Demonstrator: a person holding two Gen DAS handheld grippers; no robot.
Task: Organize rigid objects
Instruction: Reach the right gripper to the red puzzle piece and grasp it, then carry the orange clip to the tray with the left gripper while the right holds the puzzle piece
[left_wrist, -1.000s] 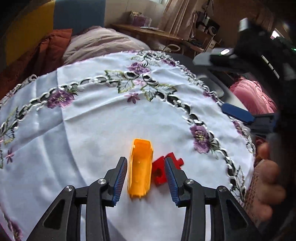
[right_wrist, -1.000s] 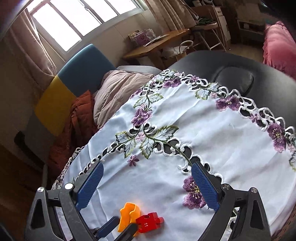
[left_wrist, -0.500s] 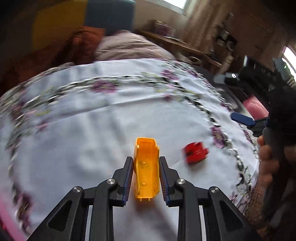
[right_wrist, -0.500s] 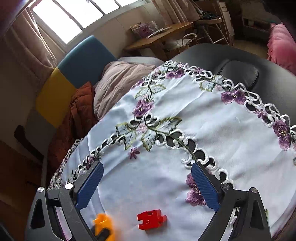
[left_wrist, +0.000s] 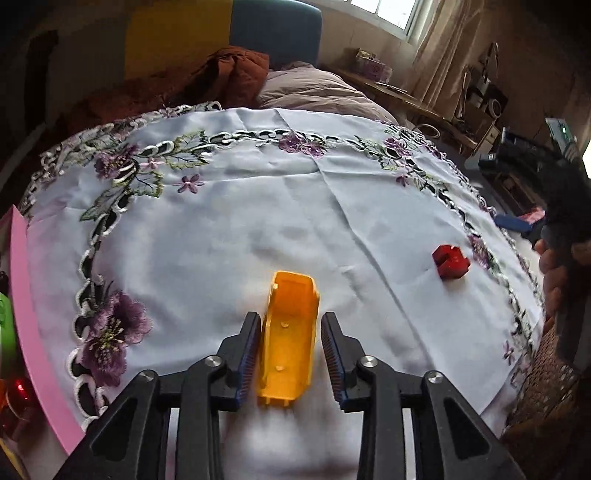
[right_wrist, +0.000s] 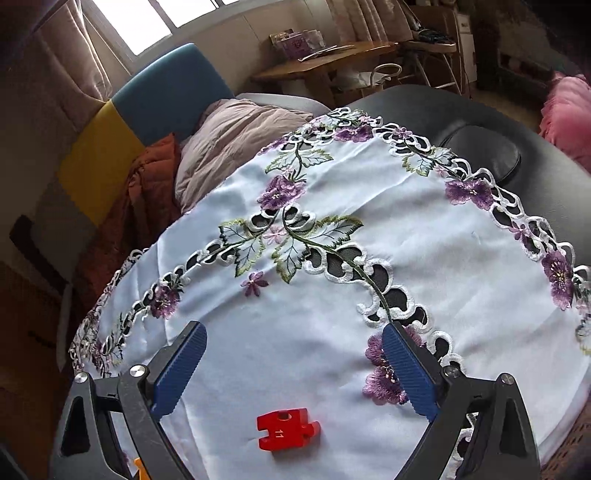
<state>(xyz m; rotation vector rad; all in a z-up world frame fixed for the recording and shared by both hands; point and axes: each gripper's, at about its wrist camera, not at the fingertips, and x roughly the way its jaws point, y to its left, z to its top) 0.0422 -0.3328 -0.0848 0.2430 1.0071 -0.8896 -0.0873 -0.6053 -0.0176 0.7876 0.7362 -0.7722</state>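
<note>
Left gripper (left_wrist: 290, 354): my jaws are opening around the yellow trough piece (left_wrist: 290, 338); the left pad sits right against its wall, the right pad stands just off it.
Yellow trough piece: a small open-topped container lying lengthwise on the tablecloth (left_wrist: 229, 236); nothing inside it (only two small studs on its floor).
Right gripper (right_wrist: 291, 373): my jaws spread wide, nothing between them.
Red puzzle piece (right_wrist: 287, 428): flat on the cloth, near the right gripper's fingertips, marked 11; well apart from the trough.
Pink bin edge (left_wrist: 33, 332): at the cloth's left side; contents too cut off to tell.
</note>
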